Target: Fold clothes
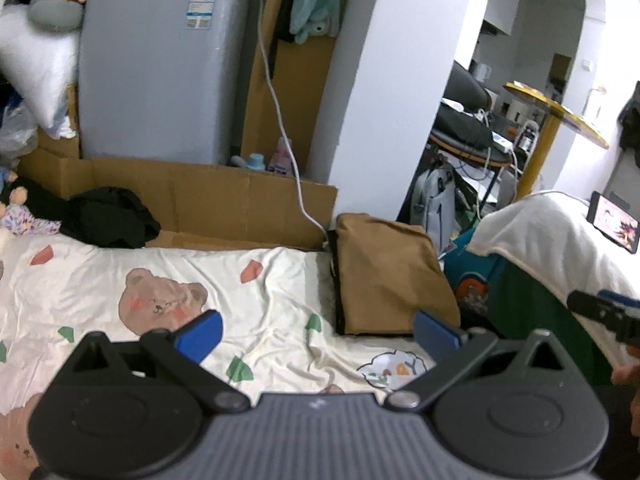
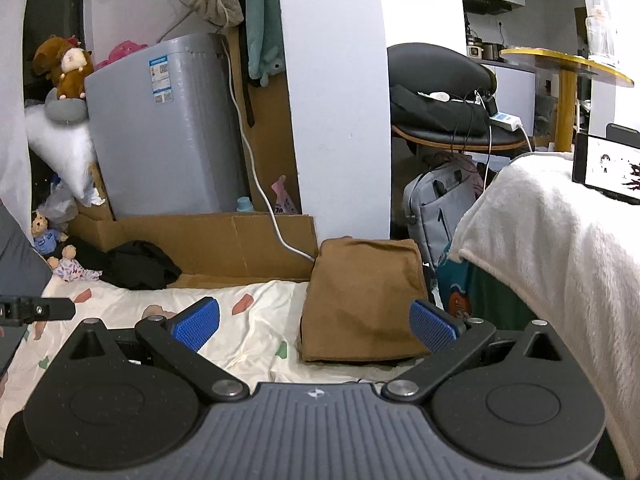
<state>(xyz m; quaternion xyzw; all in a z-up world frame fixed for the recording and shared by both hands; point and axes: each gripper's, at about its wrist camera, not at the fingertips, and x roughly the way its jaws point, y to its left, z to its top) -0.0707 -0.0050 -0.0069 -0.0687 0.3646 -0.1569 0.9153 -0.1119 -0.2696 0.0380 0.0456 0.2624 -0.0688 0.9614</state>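
Two claws are held spread, nothing gripped.
Ahead of the left gripper [image 1: 318, 334] and right gripper [image 2: 314, 326], just beyond the fingertips, a folded brown garment [image 2: 362, 300] is seen on the bear-print sheet [image 1: 256, 292].

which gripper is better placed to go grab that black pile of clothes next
Left, probably. The black clothes lie at the bed's far left by the cardboard, on the left gripper's side. The right gripper, also open and empty, faces the folded brown garment instead.

No readable text anywhere. Blue-and-white label [image 1: 201, 2] stuck on grey washing machine [image 1: 160, 72], print too small to read. Phone screen [image 2: 610, 168] showing a drawing, no legible words. Small logo mark on gripper body, no letters.
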